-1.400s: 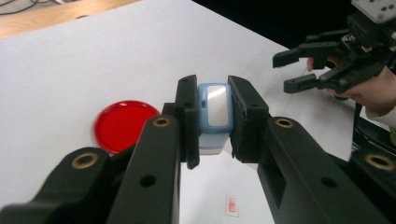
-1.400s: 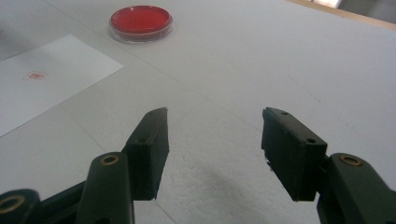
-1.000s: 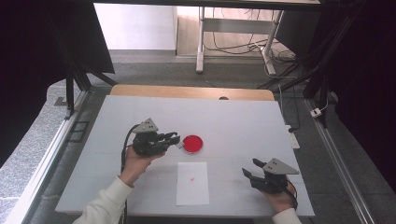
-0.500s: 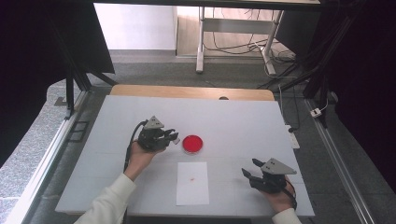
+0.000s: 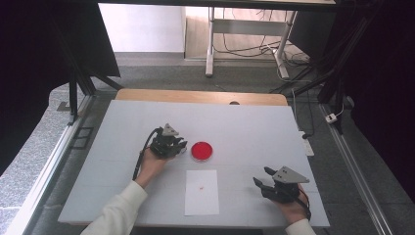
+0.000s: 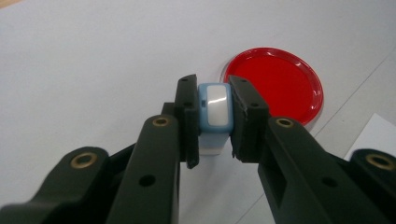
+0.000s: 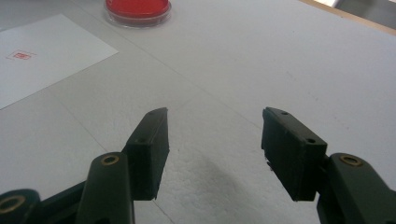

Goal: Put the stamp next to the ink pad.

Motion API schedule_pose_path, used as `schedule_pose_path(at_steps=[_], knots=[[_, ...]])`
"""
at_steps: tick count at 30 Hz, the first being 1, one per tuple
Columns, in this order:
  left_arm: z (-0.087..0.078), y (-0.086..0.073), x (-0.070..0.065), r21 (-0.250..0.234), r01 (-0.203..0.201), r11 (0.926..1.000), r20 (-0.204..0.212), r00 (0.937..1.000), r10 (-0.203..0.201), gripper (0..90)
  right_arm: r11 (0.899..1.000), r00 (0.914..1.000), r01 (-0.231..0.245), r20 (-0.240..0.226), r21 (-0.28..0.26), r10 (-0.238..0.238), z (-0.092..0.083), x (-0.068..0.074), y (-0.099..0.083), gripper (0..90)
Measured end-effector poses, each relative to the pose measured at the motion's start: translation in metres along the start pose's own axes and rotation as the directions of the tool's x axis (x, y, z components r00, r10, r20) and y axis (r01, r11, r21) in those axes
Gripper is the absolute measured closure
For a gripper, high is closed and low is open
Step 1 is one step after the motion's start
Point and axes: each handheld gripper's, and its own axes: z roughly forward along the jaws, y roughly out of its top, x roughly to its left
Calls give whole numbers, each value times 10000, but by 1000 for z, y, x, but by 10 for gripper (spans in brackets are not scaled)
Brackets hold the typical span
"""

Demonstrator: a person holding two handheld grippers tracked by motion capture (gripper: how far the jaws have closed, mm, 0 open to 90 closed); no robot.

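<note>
A small blue and white stamp (image 6: 214,113) stands on the white table, and my left gripper (image 6: 214,119) is shut on its sides. Just right of it lies a round red ink pad (image 5: 201,151) (image 6: 279,84) in a clear dish. In the high view my left gripper (image 5: 179,146) sits just left of that pad. A white sheet of paper (image 5: 201,191) (image 7: 42,56) lies near the front edge, with a small red stamp mark (image 7: 19,55) on it. My right gripper (image 5: 261,177) (image 7: 215,149) rests open at the front right, nothing between its jaws.
The white table top (image 5: 254,132) has a wooden strip (image 5: 200,96) along its far edge. Black frame posts stand at both sides, and a metal rail (image 5: 41,171) runs along the left. A desk frame and cables lie on the floor beyond.
My left gripper has moved away from me and slightly right, to a spot nearer the red ink pad, holding the stamp. The right gripper has stayed put.
</note>
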Motion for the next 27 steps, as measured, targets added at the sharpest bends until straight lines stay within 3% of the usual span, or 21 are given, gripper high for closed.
schedule_pose_path(at_steps=[9,14,16,19,27], knots=[[5,-1,-2,93,-2,10000,61,10000,2,714,10000,10000,17,37,38,-17,-1,-1,-1,412],[0,1,-2,-357,92,9993,160,9998,-87,518,10000,10000,25,73,33,-25,-2,-1,-1,411],[-5,1,-2,-613,206,9979,139,9997,-198,435,10000,10000,-16,55,18,15,-2,-1,0,412],[-15,1,-3,-858,284,9959,249,9993,-263,390,10000,10000,-10,30,-1,10,-2,-3,0,411],[-53,-21,-6,-1153,378,9926,623,9976,-307,383,9998,9999,-11,-156,-174,8,-3,-3,0,411]])
